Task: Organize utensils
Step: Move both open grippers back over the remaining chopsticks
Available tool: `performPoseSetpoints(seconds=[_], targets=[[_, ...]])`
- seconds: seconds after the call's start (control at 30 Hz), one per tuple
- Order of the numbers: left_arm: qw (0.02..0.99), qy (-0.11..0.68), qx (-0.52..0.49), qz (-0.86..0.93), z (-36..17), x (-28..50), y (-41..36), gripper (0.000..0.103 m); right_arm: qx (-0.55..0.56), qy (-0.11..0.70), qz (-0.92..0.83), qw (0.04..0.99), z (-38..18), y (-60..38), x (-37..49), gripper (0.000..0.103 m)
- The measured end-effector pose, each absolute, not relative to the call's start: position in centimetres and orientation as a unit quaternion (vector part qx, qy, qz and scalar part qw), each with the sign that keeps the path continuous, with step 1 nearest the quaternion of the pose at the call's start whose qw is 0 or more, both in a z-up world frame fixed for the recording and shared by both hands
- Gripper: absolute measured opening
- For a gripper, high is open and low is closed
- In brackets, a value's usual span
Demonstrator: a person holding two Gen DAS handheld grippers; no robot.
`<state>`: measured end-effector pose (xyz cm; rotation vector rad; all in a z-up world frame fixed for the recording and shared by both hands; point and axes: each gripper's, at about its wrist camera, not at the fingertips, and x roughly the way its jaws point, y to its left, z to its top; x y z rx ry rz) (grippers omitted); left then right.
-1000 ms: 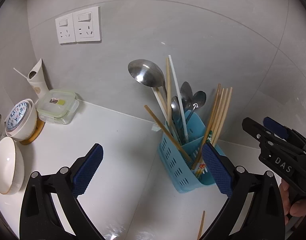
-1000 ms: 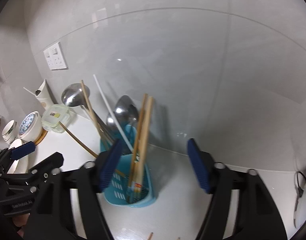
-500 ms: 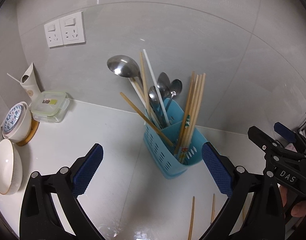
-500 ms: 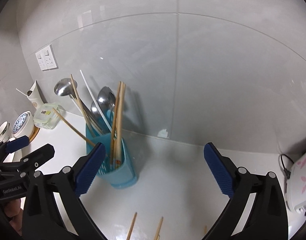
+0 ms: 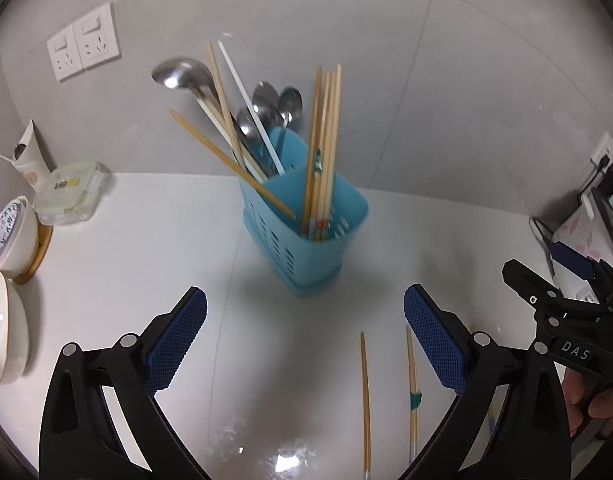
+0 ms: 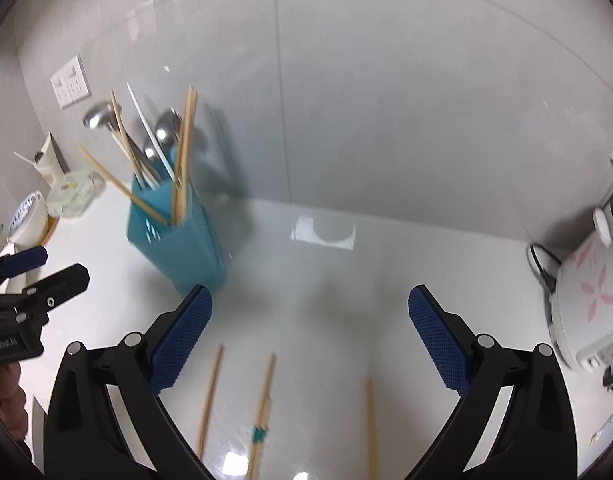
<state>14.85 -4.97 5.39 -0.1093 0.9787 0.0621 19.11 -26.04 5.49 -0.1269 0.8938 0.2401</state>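
Observation:
A blue slotted utensil holder (image 5: pixel 306 236) stands on the white counter, holding wooden chopsticks, steel spoons and a ladle (image 5: pixel 178 74); it also shows in the right wrist view (image 6: pixel 178 240). Loose wooden chopsticks (image 5: pixel 365 396) lie on the counter in front of it, one with a green band (image 5: pixel 414 400); in the right wrist view they lie between the fingers (image 6: pixel 262 408). My left gripper (image 5: pixel 305 344) is open and empty, near side of the holder. My right gripper (image 6: pixel 310 344) is open and empty above the loose chopsticks.
Bowls (image 5: pixel 4 340), a lidded food container (image 5: pixel 70 196) and a paper cup (image 5: pixel 28 162) stand at the left. Wall sockets (image 5: pixel 84 42) are on the tiled wall. A white rice cooker (image 6: pixel 586 300) with cables stands at the right.
Both grippers have pulled back from the holder and tilted down. The loose chopsticks on the counter have come into view. Both stay open.

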Motion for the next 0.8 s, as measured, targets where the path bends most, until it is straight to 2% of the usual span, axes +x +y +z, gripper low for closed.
performPoseSetpoints(seconds=[0.23,0.47,0.8], targets=[[0.863,0.502,-0.047,0.011,2.1,13.4,-6.8,0.097,-0.059,0.47,0.097,0.875,1.9,-29.5,16.7,0.094],[0.843,0.537,-0.041,-0.002,-2.1,11.8,-8.8,0.097,-0.054,0.52,0.088,0.848,-2.1,-32.9,14.4,0.079],[0.819,0.572,-0.042,-0.016,-6.7,10.7,-11.1,0.097,-0.059,0.571,0.086,0.814,-6.2,-35.0,11.8,0.07]])
